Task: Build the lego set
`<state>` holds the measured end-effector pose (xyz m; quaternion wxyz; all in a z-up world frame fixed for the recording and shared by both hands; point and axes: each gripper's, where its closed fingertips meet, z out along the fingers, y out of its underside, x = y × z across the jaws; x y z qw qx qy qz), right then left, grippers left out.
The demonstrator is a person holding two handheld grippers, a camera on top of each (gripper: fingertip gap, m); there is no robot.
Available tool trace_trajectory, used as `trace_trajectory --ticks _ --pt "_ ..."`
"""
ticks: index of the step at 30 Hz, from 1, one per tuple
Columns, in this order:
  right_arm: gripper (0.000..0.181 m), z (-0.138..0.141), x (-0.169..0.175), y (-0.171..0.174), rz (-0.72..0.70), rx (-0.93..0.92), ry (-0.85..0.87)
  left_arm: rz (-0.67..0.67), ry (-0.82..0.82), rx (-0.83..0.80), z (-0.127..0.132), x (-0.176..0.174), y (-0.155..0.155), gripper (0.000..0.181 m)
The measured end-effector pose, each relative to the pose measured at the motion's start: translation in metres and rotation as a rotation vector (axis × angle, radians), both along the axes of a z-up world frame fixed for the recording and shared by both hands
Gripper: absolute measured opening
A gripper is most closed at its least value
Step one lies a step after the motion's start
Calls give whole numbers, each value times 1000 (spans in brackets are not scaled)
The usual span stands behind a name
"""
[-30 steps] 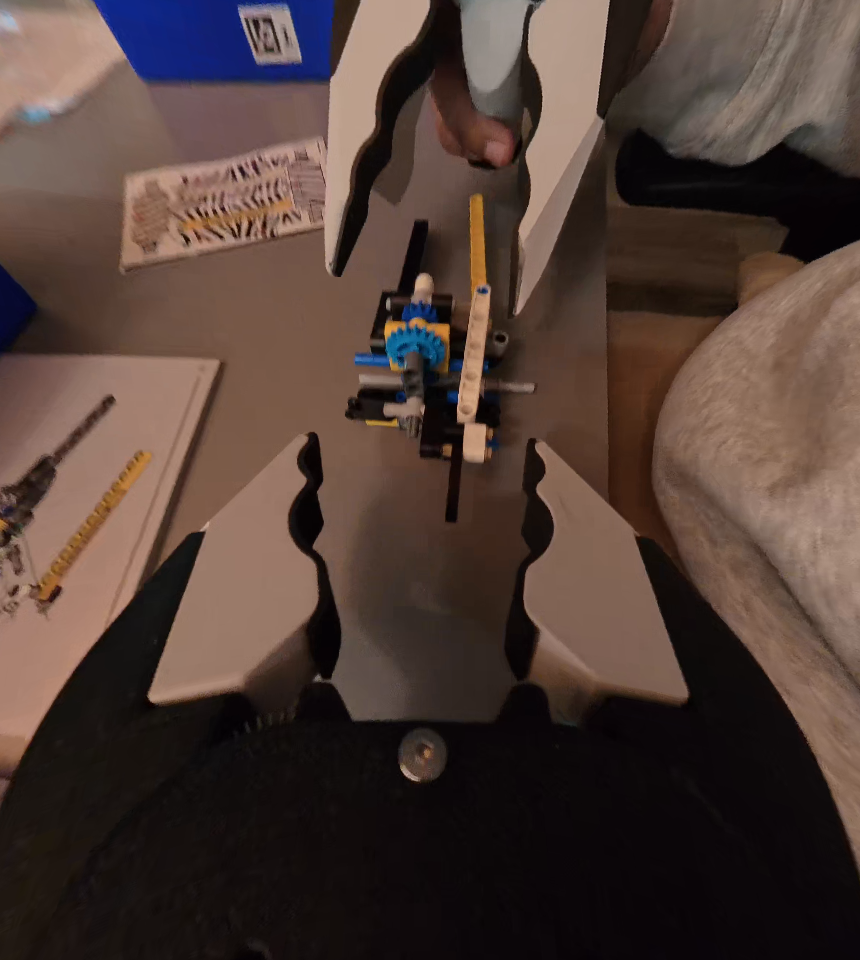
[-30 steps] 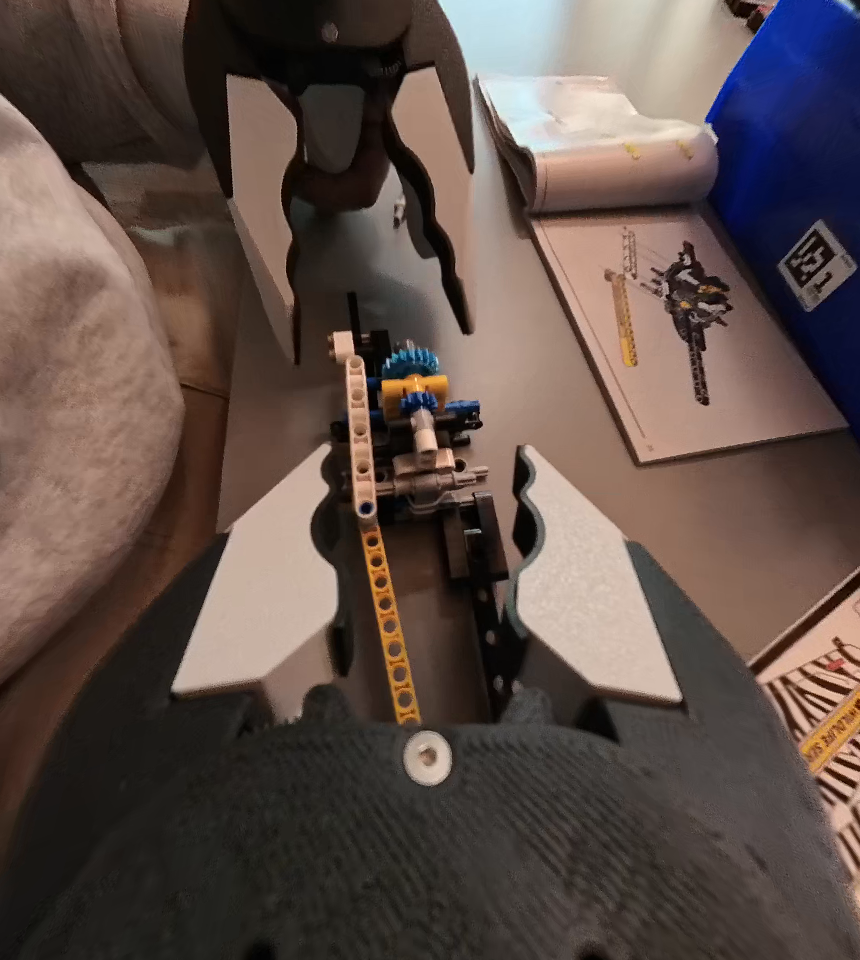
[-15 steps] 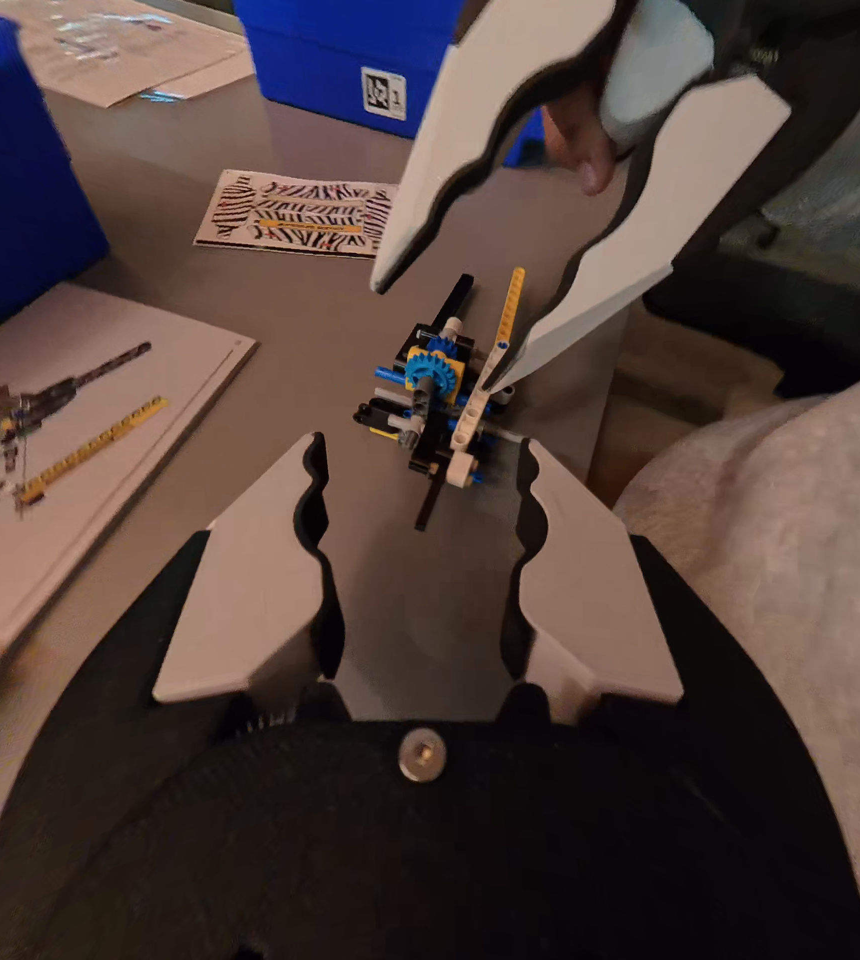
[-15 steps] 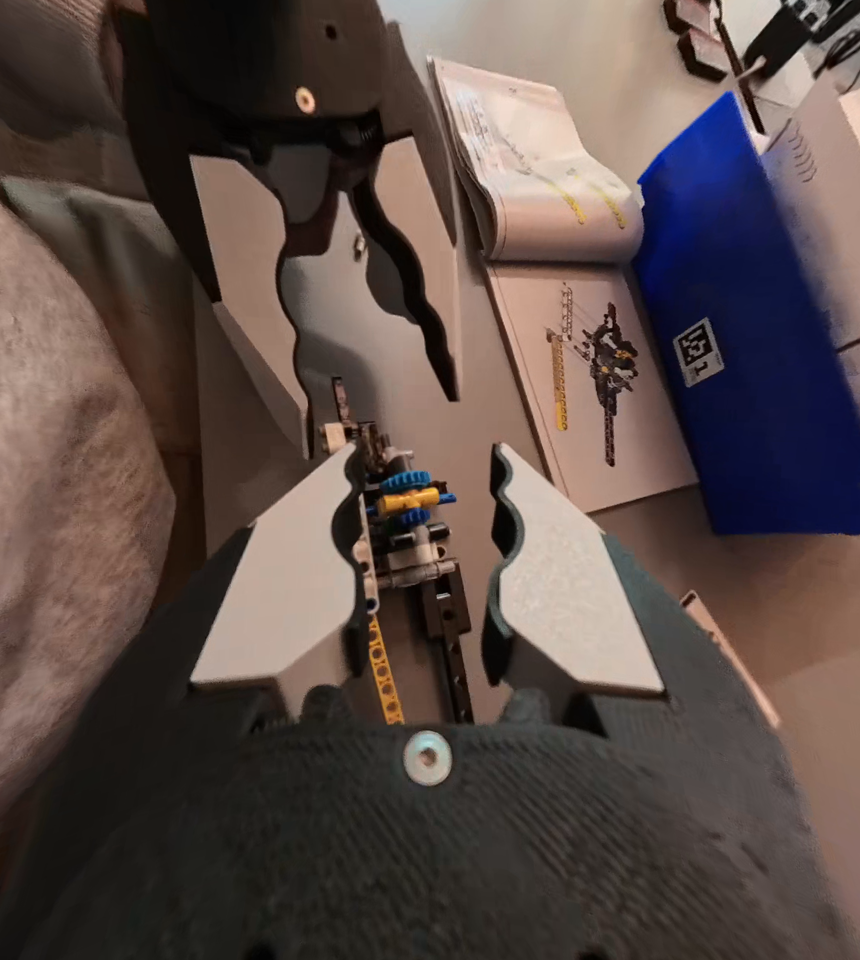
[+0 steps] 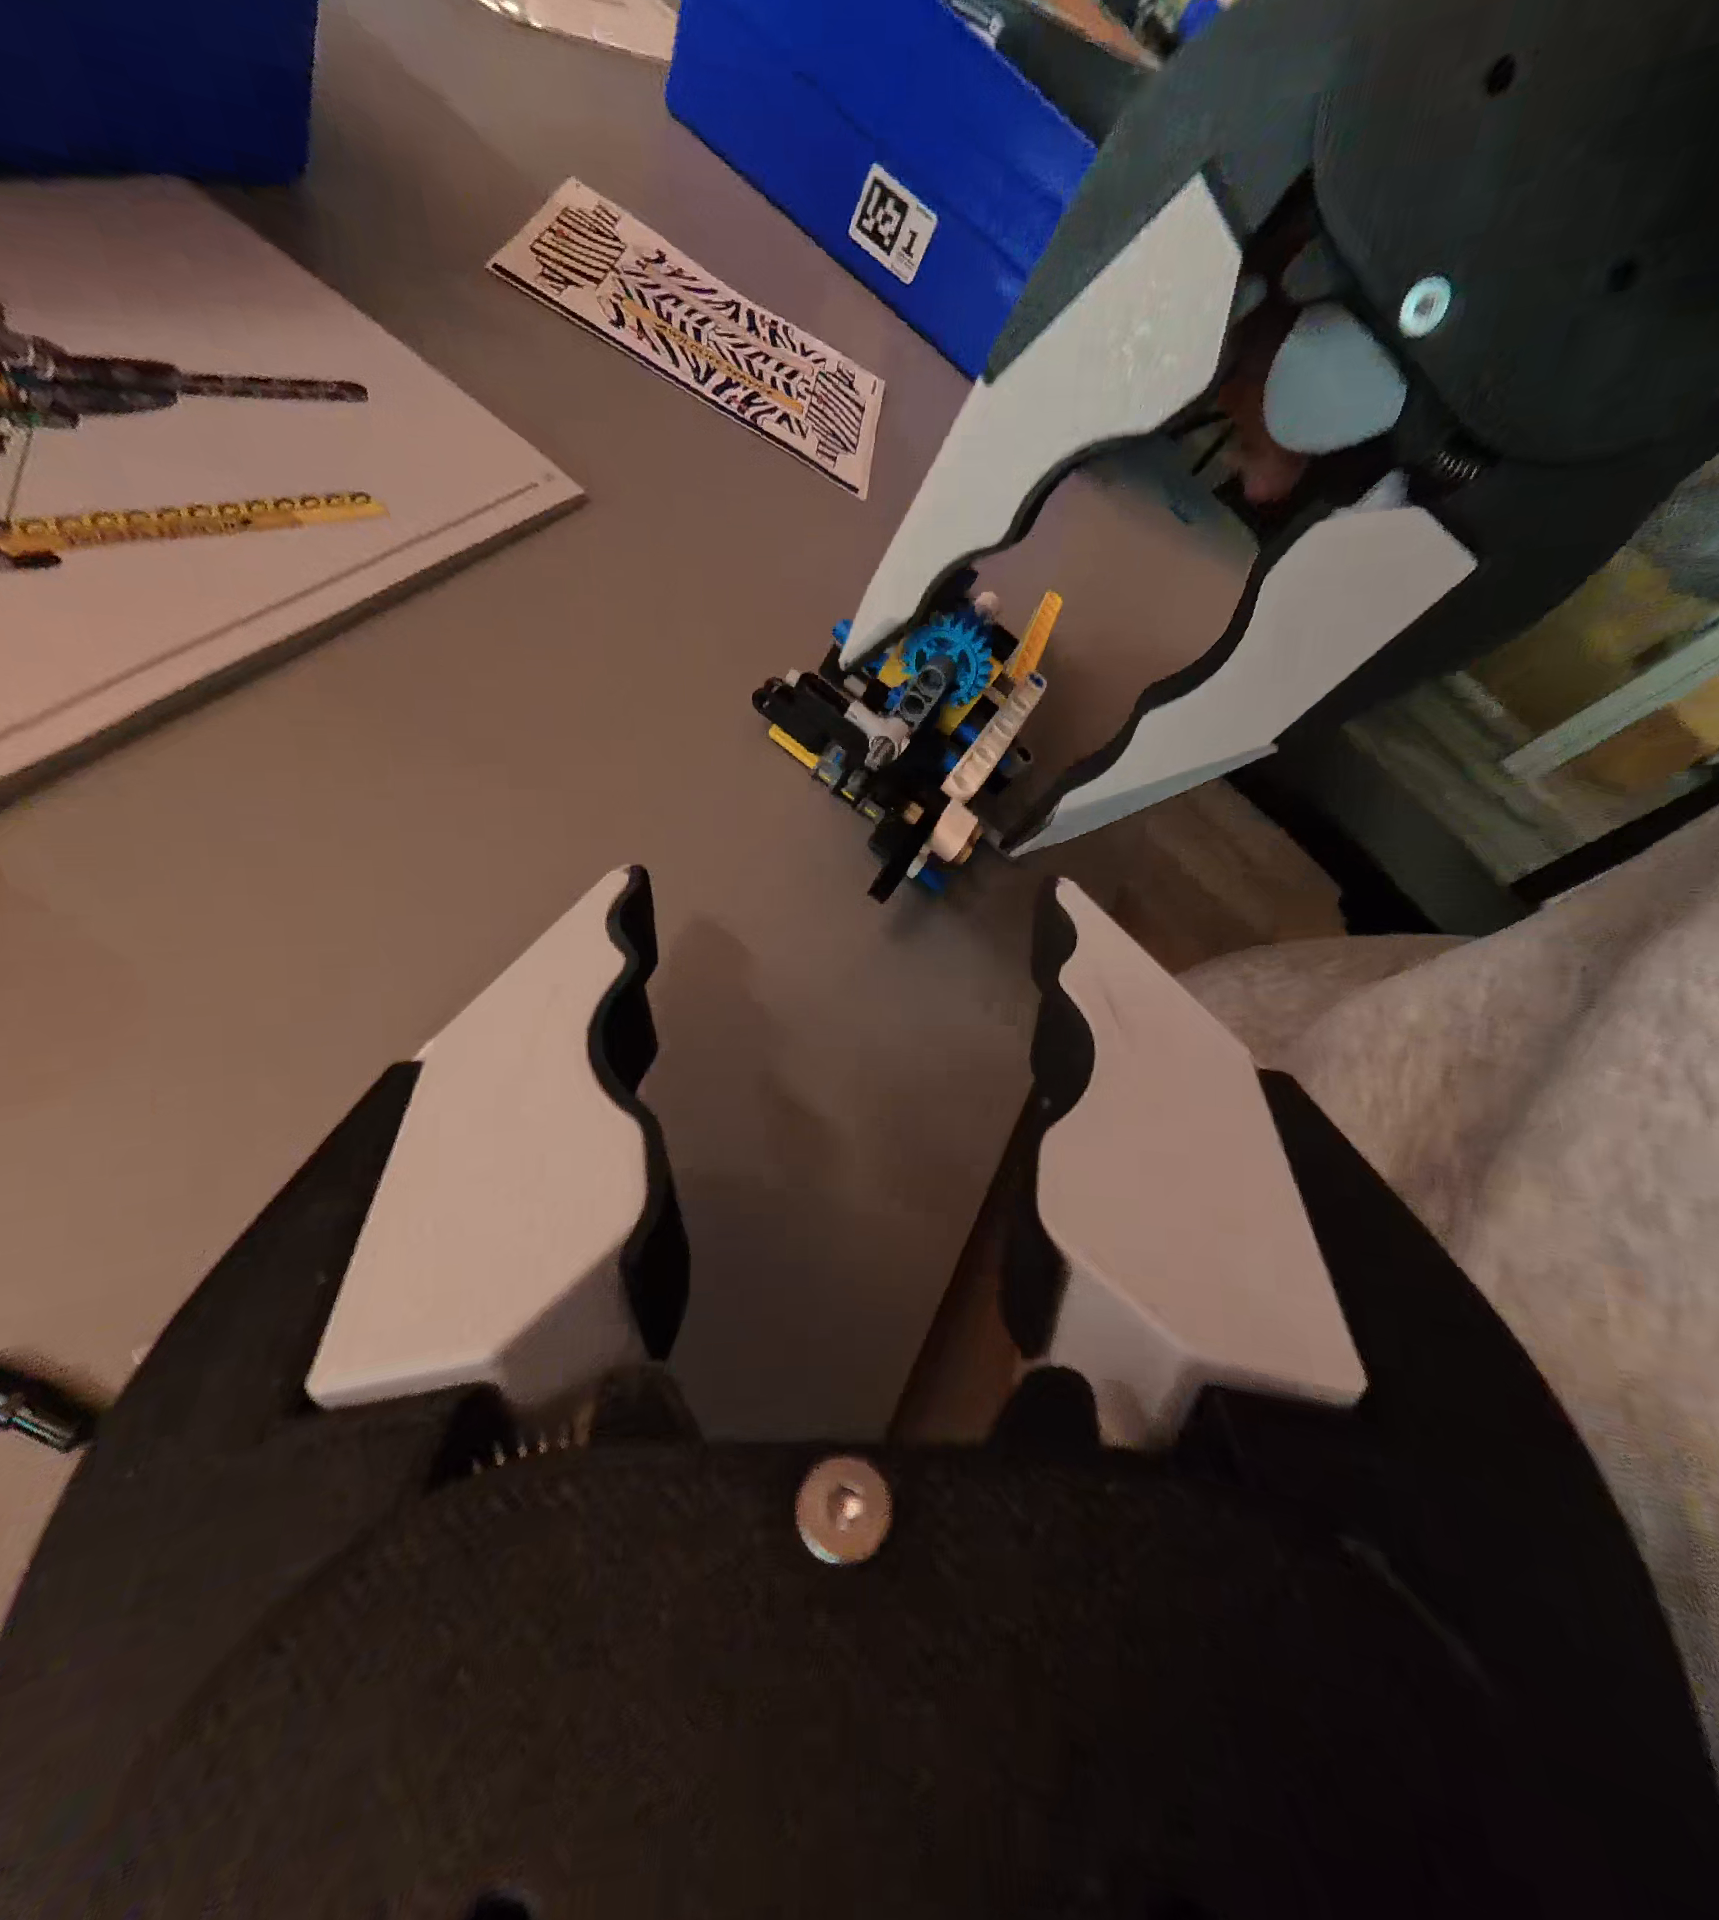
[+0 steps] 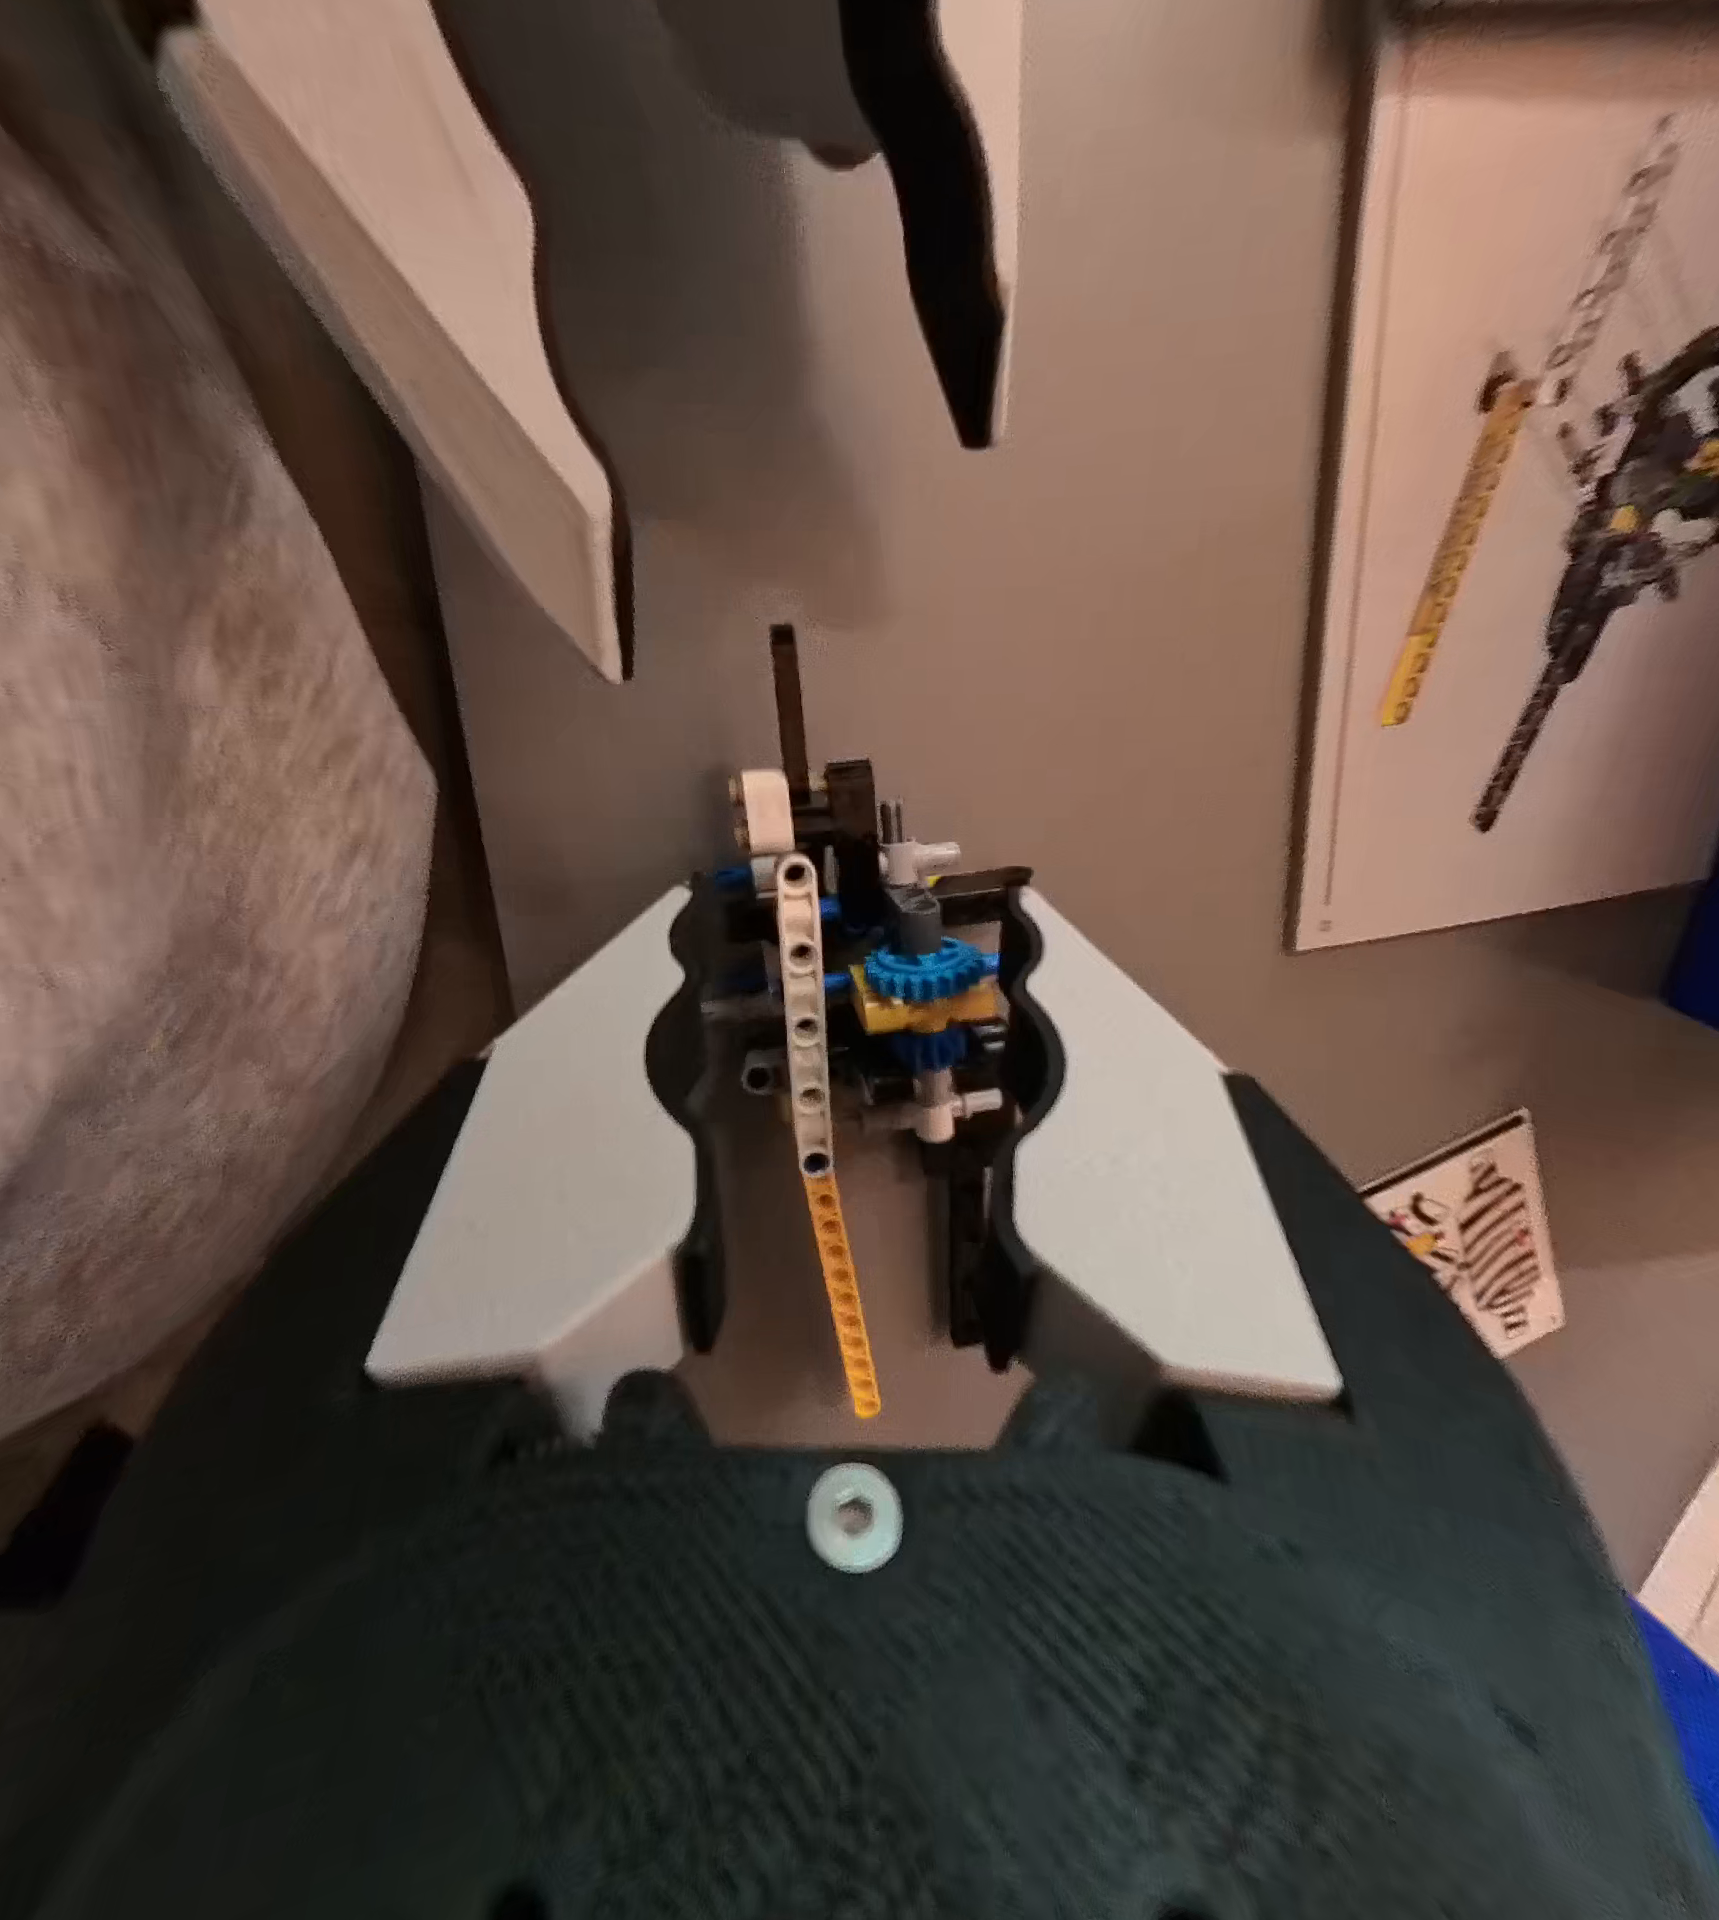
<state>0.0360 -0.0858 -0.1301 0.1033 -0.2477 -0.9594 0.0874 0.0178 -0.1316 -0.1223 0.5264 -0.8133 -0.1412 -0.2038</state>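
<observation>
A small lego assembly (image 5: 922, 707) of black beams, a blue gear, a white beam and a long yellow beam sits near the edge of the grey table (image 5: 419, 935). My right gripper (image 6: 853, 899) straddles it, and its inner pads touch the assembly (image 6: 886, 997) on both sides; it also shows in the left wrist view (image 5: 928, 756). My left gripper (image 5: 839, 888) is open and empty, a short way in front of the assembly. Its two fingers hang at the top of the right wrist view (image 6: 793, 551).
An open instruction booklet (image 5: 159, 468) lies to the left, and a striped sticker sheet (image 5: 699, 332) lies beyond it. Blue bins (image 5: 855, 135) stand at the back. A small black piece (image 5: 13, 1403) lies near my left gripper. A person's grey clothing (image 5: 1561, 1143) is beside the table edge.
My right gripper has come down and forward over the assembly, so its fingers now sit on both sides of it. My left gripper has drawn back and swung to one side.
</observation>
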Motion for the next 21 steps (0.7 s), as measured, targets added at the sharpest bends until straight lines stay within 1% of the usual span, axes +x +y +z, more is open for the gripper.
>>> trace_trajectory --ticks 1,3,5,8,11,17,21 --pt "55 -3 1 1 1 14 -29 0 -33 8 1 -1 0 72" --pt "54 -8 3 1 2 38 -77 -7 -88 24 2 -2 -2 71" --pt "47 -10 2 2 14 61 -96 -3 -114 35 4 -5 -2 71" --pt "37 -13 3 2 41 100 -123 4 -117 30 2 -8 -3 71" --pt "32 -15 2 3 74 142 -127 1 -114 13 -1 -8 -3 71" --pt "31 -14 3 2 82 144 -187 1 -124 7 -2 -8 -3 70" --pt "30 -14 3 2 108 151 -194 1 -128 3 -3 -9 -3 70"
